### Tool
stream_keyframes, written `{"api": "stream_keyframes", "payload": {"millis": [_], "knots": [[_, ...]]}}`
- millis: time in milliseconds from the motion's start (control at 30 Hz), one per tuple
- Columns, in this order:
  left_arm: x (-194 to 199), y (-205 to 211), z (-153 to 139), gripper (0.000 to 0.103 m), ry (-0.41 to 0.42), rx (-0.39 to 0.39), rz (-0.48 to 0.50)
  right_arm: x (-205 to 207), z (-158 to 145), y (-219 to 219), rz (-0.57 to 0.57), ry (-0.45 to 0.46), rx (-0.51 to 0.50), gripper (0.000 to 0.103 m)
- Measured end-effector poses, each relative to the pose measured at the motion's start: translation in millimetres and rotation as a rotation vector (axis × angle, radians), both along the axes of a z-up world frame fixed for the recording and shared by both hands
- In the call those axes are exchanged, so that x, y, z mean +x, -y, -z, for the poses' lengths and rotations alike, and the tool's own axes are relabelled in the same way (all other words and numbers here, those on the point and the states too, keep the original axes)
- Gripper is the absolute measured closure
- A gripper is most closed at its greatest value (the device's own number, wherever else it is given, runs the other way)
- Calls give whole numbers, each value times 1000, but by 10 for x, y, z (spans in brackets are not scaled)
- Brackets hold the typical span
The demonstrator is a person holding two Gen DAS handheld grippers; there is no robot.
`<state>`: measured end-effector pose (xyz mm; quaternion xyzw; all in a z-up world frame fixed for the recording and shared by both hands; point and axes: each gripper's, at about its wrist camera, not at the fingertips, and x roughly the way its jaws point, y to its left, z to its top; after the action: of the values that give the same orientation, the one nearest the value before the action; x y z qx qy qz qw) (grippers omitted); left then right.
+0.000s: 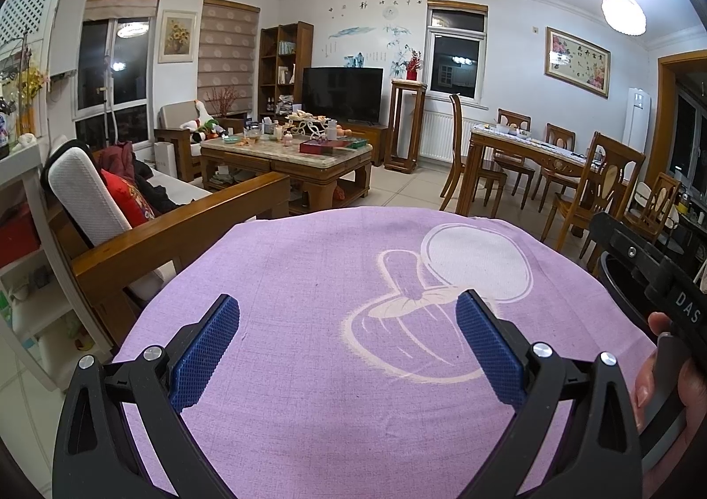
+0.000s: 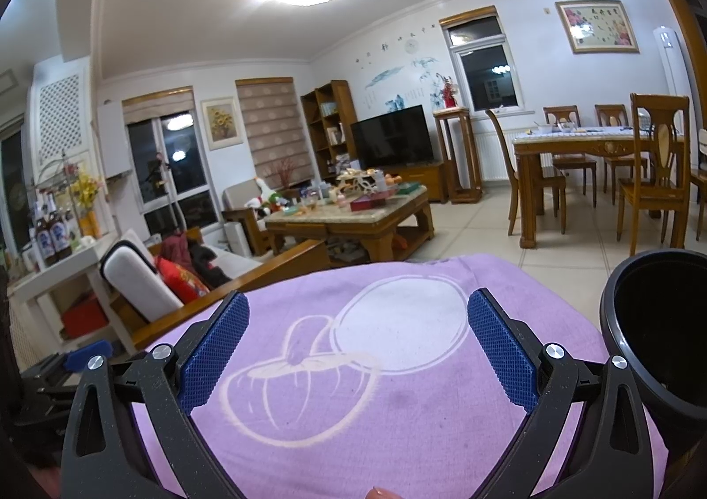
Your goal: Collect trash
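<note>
Both hand-held grippers, left [image 1: 347, 337] and right [image 2: 358, 337], gape wide and empty over the purple cloth [image 2: 397, 388]. No trash shows; the black bin [image 2: 663, 331] sits at three o'clock, nearer the right.

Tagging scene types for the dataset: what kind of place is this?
A home's combined living and dining room, most likely an apartment. Cues: TV behind a cluttered wooden coffee table, a sofa, and a dining table with chairs. Both grippers hang open over a purple cloth.
</note>
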<state>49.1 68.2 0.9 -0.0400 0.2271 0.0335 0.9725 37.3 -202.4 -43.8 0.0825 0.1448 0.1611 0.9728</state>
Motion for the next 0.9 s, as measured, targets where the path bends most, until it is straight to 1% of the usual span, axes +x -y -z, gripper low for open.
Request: {"api": "stream_keyframes", "payload": {"millis": [900], "knots": [[-5,-15,-4,5,0,3,0,-28,-27,-67,2,-2,1,5]]}}
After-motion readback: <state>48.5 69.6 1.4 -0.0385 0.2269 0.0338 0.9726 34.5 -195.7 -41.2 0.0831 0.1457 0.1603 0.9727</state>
